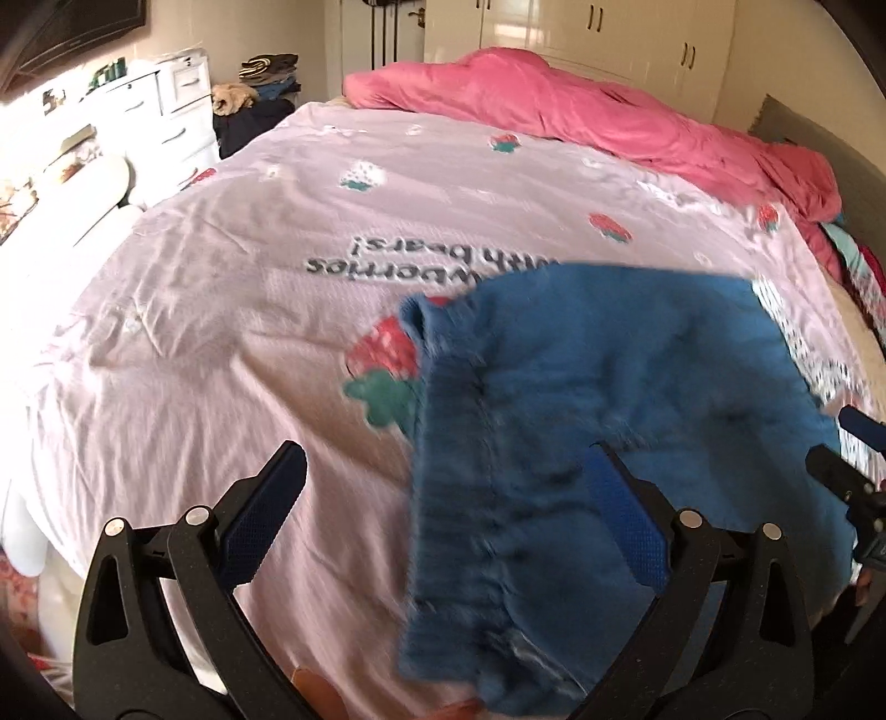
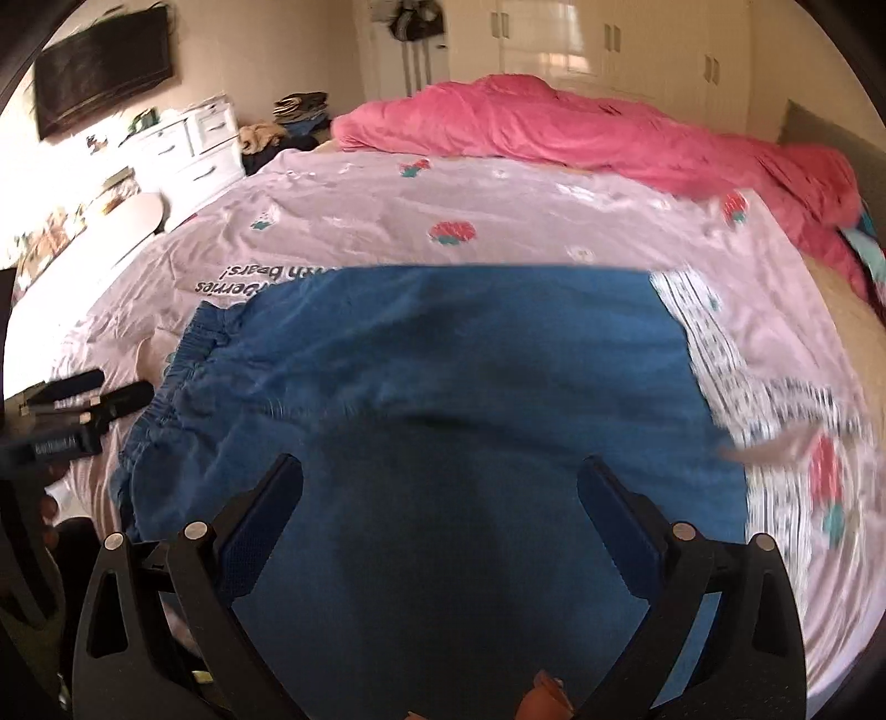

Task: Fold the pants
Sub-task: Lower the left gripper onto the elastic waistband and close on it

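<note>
Blue pants (image 1: 609, 399) lie folded on the pale pink bedsheet (image 1: 221, 343), elastic waistband (image 1: 470, 471) toward the left. In the right wrist view the pants (image 2: 443, 387) fill the middle, waistband (image 2: 183, 354) at left. My left gripper (image 1: 443, 471) is open and empty, above the waistband edge and the sheet. My right gripper (image 2: 440, 487) is open and empty, above the middle of the pants. The right gripper shows at the right edge of the left wrist view (image 1: 847, 459); the left gripper shows at the left edge of the right wrist view (image 2: 94, 399).
A crumpled pink duvet (image 1: 581, 111) lies along the far side of the bed. White drawers (image 1: 166, 105) and a clothes pile (image 1: 266, 77) stand beyond the bed at left. Wardrobes (image 2: 609, 39) line the back wall. A dark screen (image 2: 99, 72) hangs on the left wall.
</note>
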A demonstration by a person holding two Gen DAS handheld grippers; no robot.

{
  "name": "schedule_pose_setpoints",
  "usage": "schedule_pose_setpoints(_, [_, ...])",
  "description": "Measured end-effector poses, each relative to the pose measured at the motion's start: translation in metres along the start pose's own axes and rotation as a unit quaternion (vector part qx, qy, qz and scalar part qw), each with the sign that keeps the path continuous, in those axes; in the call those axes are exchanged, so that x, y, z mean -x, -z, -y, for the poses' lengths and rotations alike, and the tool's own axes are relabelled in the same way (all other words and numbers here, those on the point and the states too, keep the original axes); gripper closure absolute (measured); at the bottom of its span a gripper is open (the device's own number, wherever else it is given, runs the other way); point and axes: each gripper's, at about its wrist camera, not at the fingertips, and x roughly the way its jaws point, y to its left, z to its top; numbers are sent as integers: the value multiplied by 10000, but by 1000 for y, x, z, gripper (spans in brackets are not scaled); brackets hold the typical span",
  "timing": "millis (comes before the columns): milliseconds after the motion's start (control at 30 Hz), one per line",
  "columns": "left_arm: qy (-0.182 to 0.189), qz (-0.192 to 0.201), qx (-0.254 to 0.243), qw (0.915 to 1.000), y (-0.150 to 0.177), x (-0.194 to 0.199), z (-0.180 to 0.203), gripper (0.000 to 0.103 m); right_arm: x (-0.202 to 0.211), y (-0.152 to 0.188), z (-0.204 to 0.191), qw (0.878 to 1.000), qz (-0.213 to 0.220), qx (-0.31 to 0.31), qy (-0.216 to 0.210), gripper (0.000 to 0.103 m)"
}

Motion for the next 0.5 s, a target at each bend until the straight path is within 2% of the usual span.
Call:
schedule_pose_setpoints(100, [-37, -16, 21, 10000, -16, -10, -9, 9, -14, -15, -6, 9997, -97, 122, -184, 4])
schedule_pose_setpoints(200, [66, -208, 107, 9997, -30, -27, -18, 9, -23, -29, -18, 9983, 101, 507, -255, 4])
schedule_pose_setpoints(300, [-53, -388, 141, 9991, -39, -50, -24, 9, -38, -40, -28, 9948, 141, 986, -192, 4])
schedule_pose_setpoints(367, [-121, -457, 172, 9987, -44, -63, -29, 9, -48, -47, -31, 9932, 94, 1119, -313, 4])
schedule_pose_setpoints(500, [272, -447, 267, 9983, -51, -80, -34, 9, -75, -63, -38, 9901, -145, 1334, -417, 4])
